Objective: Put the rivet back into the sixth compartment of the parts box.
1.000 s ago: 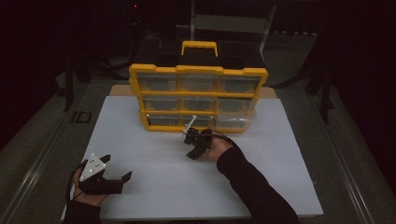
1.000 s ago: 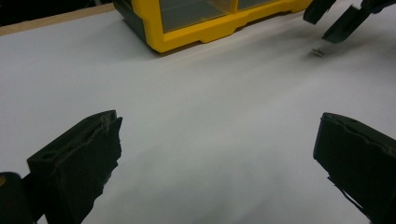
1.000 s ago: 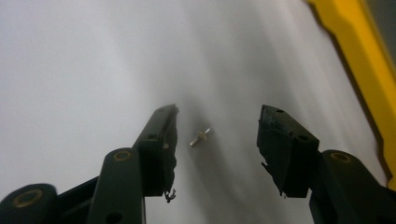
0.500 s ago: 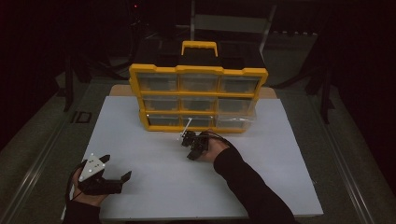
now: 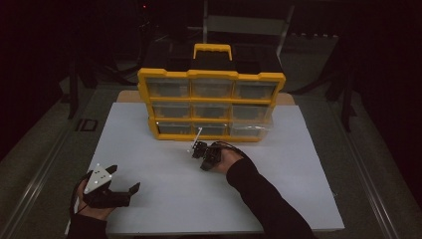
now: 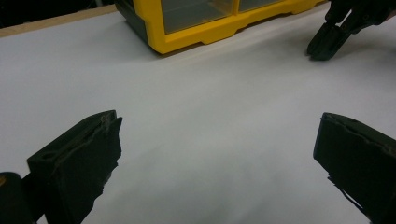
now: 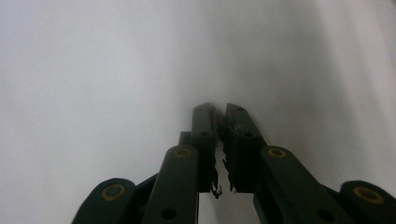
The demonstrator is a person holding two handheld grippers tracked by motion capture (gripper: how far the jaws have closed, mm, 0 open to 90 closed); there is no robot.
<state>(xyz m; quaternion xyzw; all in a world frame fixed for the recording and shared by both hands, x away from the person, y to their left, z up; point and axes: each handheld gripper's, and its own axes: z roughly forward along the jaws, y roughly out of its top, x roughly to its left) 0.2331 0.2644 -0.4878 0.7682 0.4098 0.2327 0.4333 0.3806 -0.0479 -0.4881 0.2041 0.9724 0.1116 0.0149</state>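
White table (image 5: 298,199): left tool (image 5: 122,185) low, jaws wide apart; right tool (image 5: 205,164) pinched closed, empty, tips down near organizer (image 5: 211,107).

A white board (image 5: 164,149) covers the desk, with a strip of bare wood (image 5: 130,95) showing at its far edge. On the dark surface to the left lies a small black rectangular item (image 5: 86,125), too dim to identify. Behind the desk stands what may be a grey metal frame (image 5: 244,24) in shadow.
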